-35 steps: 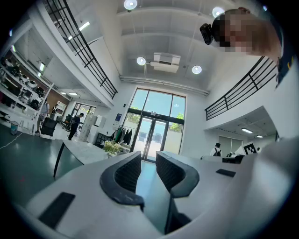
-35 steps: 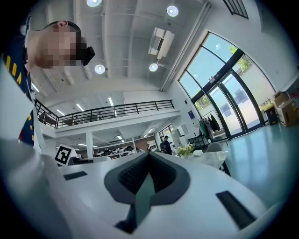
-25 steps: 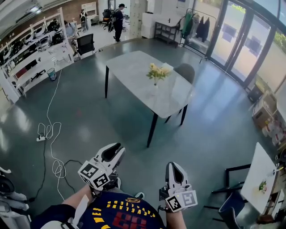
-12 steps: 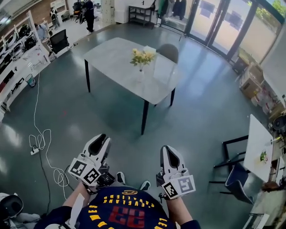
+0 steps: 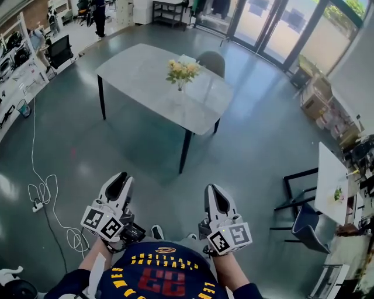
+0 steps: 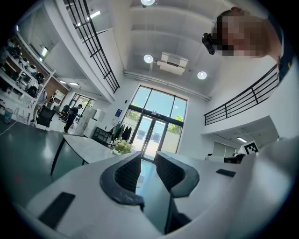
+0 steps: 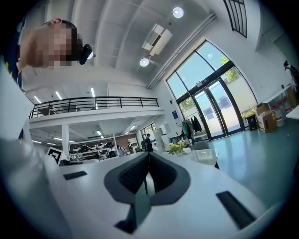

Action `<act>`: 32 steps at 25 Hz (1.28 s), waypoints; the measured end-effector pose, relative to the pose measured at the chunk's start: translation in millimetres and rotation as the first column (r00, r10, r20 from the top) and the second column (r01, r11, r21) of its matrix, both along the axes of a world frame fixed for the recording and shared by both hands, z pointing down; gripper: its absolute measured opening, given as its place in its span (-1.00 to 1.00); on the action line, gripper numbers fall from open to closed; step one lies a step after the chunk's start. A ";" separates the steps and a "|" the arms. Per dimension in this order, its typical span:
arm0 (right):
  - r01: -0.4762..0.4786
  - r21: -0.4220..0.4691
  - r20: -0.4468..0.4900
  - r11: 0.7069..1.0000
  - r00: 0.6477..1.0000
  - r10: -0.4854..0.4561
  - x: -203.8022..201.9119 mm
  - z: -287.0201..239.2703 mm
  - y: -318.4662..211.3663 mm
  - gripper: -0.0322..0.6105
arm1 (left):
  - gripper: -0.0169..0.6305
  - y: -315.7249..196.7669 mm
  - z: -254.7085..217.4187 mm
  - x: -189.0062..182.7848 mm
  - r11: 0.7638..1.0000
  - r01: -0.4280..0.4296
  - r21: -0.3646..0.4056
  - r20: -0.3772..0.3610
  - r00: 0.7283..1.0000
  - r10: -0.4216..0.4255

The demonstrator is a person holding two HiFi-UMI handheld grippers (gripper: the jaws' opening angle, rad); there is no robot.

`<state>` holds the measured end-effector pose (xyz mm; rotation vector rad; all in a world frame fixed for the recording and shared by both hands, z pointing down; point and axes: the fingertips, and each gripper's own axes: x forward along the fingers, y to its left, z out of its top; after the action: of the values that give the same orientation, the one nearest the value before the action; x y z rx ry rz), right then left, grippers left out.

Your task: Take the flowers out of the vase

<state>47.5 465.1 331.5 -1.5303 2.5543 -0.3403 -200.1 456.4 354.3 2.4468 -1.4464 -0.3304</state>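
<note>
A bunch of pale yellow flowers (image 5: 182,70) stands in a clear vase (image 5: 180,86) on a grey table (image 5: 140,73) far ahead across the floor. Both grippers are held level at waist height, well short of the table. My left gripper (image 5: 120,177) has a gap between its jaws with nothing in it; in the left gripper view (image 6: 148,159) the flowers (image 6: 122,146) show small beyond the left jaw. My right gripper (image 5: 214,190) has its jaws closed together, empty; in the right gripper view (image 7: 148,157) the flowers (image 7: 178,147) show far off.
A grey chair (image 5: 211,59) stands behind the table. A white cable (image 5: 44,193) snakes over the floor at left. A white table (image 5: 330,184) with a dark chair (image 5: 301,213) is at right. Shelves line the left wall; a person (image 5: 99,9) stands far back.
The table and flowers have drawn nearer in the head view. Both grippers moved forward together towards the table. Neither pair of jaws changed.
</note>
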 end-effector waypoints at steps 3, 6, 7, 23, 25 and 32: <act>-0.006 -0.007 -0.016 1.000 1.000 0.006 -11.0 -1.6 -3.0 -0.88 | -0.64 -8.1 3.9 -11.0 1.000 -0.009 -0.010 -0.010 1.000 0.009; -0.019 -0.027 -0.030 0.999 0.999 0.018 -14.2 1.4 -6.5 -0.88 | -0.64 -17.2 8.8 -15.5 1.000 -0.020 -0.021 -0.020 1.000 0.020; -0.022 -0.035 -0.033 0.999 0.999 0.021 -14.1 3.7 -8.2 -0.88 | -0.64 -19.9 10.8 -15.3 0.999 -0.025 -0.026 -0.023 0.999 0.024; 0.144 -0.047 0.024 0.988 0.989 -0.143 -18.6 20.1 -132.6 -0.88 | -0.64 -111.5 10.6 -9.2 0.995 0.097 -0.038 0.035 0.995 -0.096; 0.162 -0.048 0.031 0.986 0.987 -0.161 -9.7 20.8 -156.4 -0.88 | -0.64 -131.4 7.6 4.3 0.994 0.104 -0.035 0.039 0.994 -0.103; 0.204 -0.055 0.064 0.977 0.978 -0.201 25.4 24.4 -225.8 -0.88 | -0.64 -192.2 -2.3 44.3 0.990 0.132 -0.049 0.019 0.991 -0.131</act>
<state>72.9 239.4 355.9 -1.2596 2.6824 -0.4840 -155.8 264.2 352.0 2.3254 -1.6073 -0.2996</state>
